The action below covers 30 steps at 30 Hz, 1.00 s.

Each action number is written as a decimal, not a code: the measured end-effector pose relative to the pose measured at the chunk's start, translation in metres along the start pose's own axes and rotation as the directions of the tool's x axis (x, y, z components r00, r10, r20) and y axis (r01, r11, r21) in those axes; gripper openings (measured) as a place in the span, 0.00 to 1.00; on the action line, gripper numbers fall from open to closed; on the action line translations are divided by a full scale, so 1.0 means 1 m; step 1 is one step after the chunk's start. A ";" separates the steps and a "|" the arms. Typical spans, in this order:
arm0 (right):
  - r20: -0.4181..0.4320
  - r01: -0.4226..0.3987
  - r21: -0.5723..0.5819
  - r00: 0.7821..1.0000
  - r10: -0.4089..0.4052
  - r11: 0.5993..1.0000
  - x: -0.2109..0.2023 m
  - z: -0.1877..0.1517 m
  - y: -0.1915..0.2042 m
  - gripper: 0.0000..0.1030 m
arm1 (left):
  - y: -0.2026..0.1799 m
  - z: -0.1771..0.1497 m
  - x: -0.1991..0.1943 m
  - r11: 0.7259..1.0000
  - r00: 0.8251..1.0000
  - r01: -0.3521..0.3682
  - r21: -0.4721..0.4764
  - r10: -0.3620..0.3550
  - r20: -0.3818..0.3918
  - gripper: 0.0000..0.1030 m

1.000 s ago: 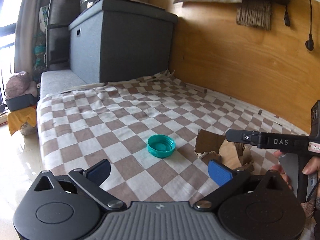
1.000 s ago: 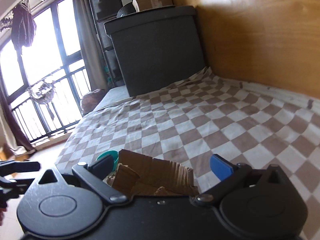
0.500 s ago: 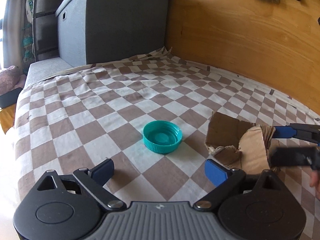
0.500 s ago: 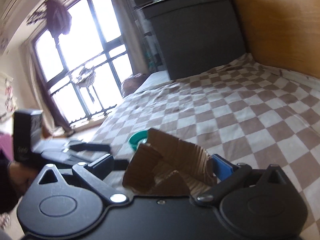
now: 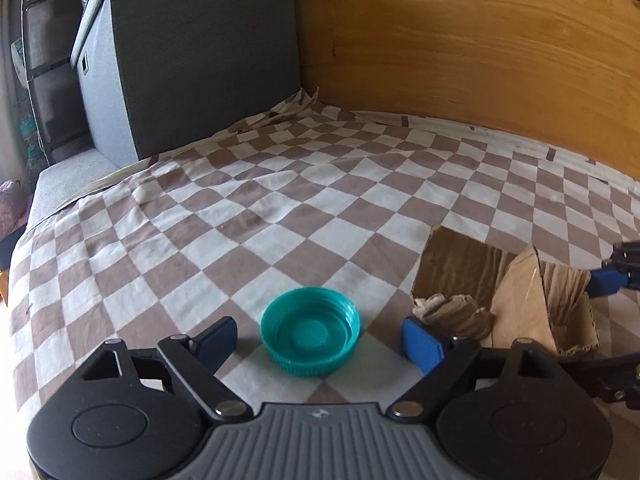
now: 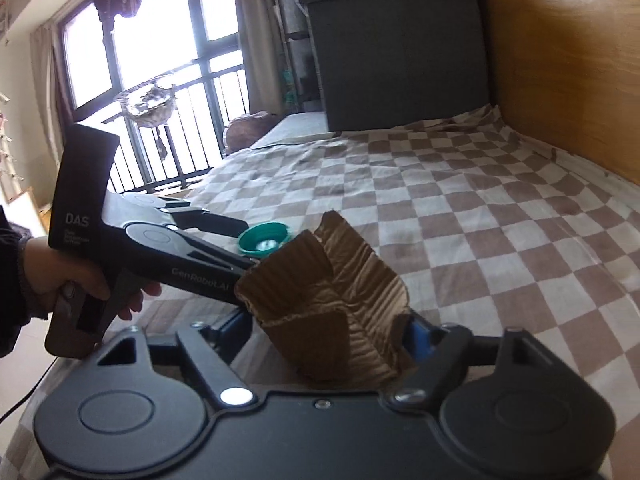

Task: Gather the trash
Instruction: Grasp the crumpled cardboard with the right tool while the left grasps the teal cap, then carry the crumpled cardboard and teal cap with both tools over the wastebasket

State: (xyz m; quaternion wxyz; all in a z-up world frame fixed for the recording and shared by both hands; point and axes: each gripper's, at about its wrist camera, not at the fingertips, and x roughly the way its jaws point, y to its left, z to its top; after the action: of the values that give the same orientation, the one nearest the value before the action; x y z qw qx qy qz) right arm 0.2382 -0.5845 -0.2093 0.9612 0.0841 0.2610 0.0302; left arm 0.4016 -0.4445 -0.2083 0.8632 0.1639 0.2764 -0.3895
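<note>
Teal plastic bottle cap (image 5: 310, 331) lies open-side up on the checked bedsheet (image 5: 280, 200), low centre of frame, between the left gripper (image 5: 320, 342)'s closing jaws, untouched; the right gripper (image 6: 328, 334)'s jaws close around crumpled brown cardboard (image 6: 332, 304).

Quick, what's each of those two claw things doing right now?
Left gripper: open, closing around the teal cap, not touching it yet.
Right gripper: closing on the crumpled cardboard; whether it grips yet cannot be told.
</note>
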 end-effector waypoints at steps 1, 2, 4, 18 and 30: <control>0.003 0.009 0.013 1.000 -0.009 1.000 0.000 0.000 -0.002 0.66 | 0.001 0.001 0.002 1.000 1.000 0.001 -0.008 -0.001 0.000 0.82; 0.014 0.003 0.027 1.000 -0.003 1.000 -0.002 0.000 -0.005 0.64 | 0.000 0.003 0.004 1.000 1.000 0.001 -0.015 -0.001 0.001 0.79; 0.025 0.016 0.044 1.000 -0.017 0.999 -0.003 0.001 -0.007 0.60 | -0.002 0.004 0.004 1.000 1.000 0.002 -0.014 -0.002 0.008 0.70; 0.058 0.103 0.187 0.992 -0.115 0.977 -0.004 0.005 -0.026 0.50 | -0.012 -0.004 -0.020 0.998 0.998 -0.059 -0.019 0.059 0.011 0.49; 0.073 0.193 0.230 0.974 -0.214 0.954 -0.006 0.007 -0.020 0.49 | 0.011 -0.011 -0.081 0.981 0.989 -0.112 -0.158 0.126 0.082 0.49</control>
State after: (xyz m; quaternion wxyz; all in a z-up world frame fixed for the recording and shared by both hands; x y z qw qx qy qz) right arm 0.2366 -0.6058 -0.2035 0.9554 0.1646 0.2228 -0.1024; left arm 0.3618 -0.3847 -0.1675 0.9066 0.0954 0.2555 -0.3220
